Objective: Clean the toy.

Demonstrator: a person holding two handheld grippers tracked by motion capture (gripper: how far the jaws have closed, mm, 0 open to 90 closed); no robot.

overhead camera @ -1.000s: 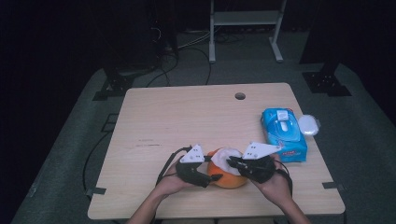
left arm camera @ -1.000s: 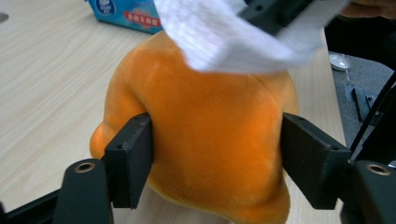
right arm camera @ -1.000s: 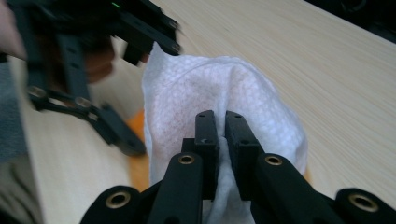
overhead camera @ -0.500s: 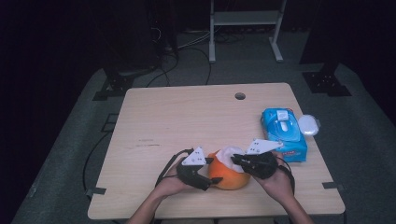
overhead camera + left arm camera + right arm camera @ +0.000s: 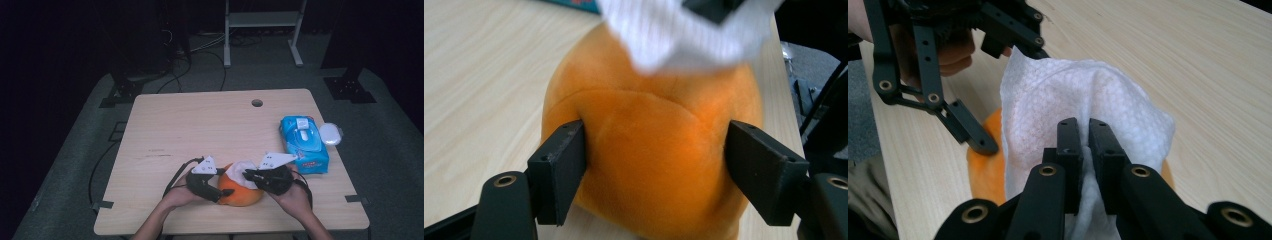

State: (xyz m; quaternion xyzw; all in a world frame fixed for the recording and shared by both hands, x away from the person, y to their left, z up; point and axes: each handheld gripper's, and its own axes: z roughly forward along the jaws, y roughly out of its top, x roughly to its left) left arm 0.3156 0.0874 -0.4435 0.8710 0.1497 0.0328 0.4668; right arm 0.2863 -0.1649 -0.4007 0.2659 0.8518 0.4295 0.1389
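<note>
Near the front edge of the table [image 5: 165, 125] sits the orange plush toy [image 5: 241, 191], and everything I do next turns on how it lies between my two hands. My left tongs [image 5: 656, 172] come at it from the left and straddle it: one jaw is pressed against the plush, the other sits at its flank with maybe a sliver of gap. Their jaws have just been opening then closing a touch with the toy between them, so I read this as a loose brace, not a firm clamp. My right tongs [image 5: 1084, 145] come from the right, nipped tight on a white wet wipe [image 5: 1088, 110] draped over the top of the toy. Wipe is on the upper face, so the right hand is the one to work; the left just has to stop the toy sliding.

Toy's long axis runs roughly left-right between the tongs in the high view. Likely step: wiping the plush surface. Risk, in my judgement: soft body rolls away from the stroke if the left hold stays slack.

Blue wet wipes pack [image 5: 304, 143] lies well apart at the right edge, white lid [image 5: 330, 133] just beside it.
</note>
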